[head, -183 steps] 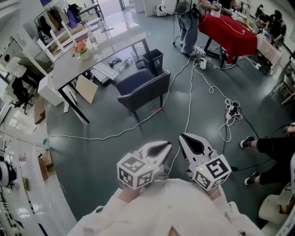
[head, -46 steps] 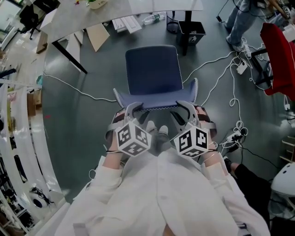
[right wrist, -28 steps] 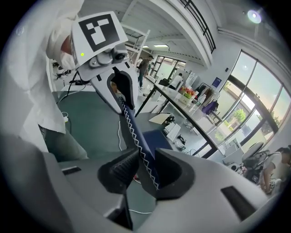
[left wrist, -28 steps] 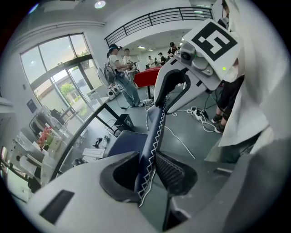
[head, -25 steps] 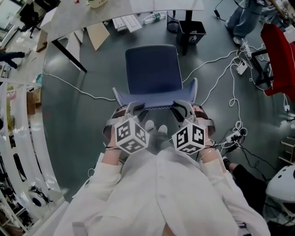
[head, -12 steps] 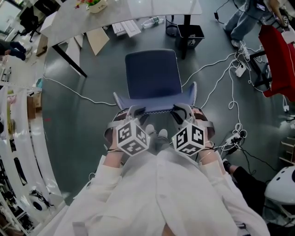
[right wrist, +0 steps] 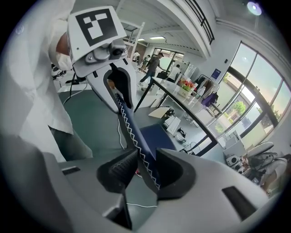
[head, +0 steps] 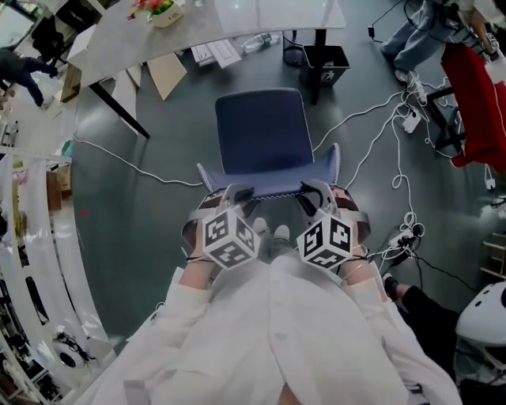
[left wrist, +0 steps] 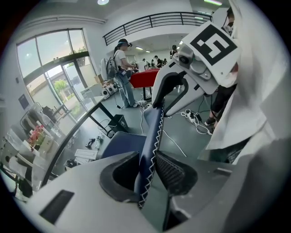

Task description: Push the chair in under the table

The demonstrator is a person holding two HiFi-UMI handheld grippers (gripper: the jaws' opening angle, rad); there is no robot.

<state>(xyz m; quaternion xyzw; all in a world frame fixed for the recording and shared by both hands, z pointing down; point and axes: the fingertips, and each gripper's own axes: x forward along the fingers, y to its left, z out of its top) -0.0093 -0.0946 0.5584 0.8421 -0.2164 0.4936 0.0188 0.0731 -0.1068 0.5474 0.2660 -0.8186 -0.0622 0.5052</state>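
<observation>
**While both tongs clamp its backrest, the chair stands short of the desk**

Since the chair (head: 263, 130) stands on the open floor with its seat facing the desk (head: 261, 12) and well apart from it, the push is, I judge, only about to start; the left tongs (head: 237, 192) are closed on the top edge of the backrest (head: 269, 180) near its left end, the right tongs (head: 312, 190) are closed on it near its right end; each gripper view shows the stitched edge pinched between the pads.

The risks look plain. White cables (head: 134, 162) lie on the floor on either side, so a leg may snag one and drag it; a bin (head: 326, 59) and papers (head: 217, 51) sit under the desk, and a skewed push could drive the chair into them. The padded edge is thin; a hard shove may slip it from the pads.
</observation>
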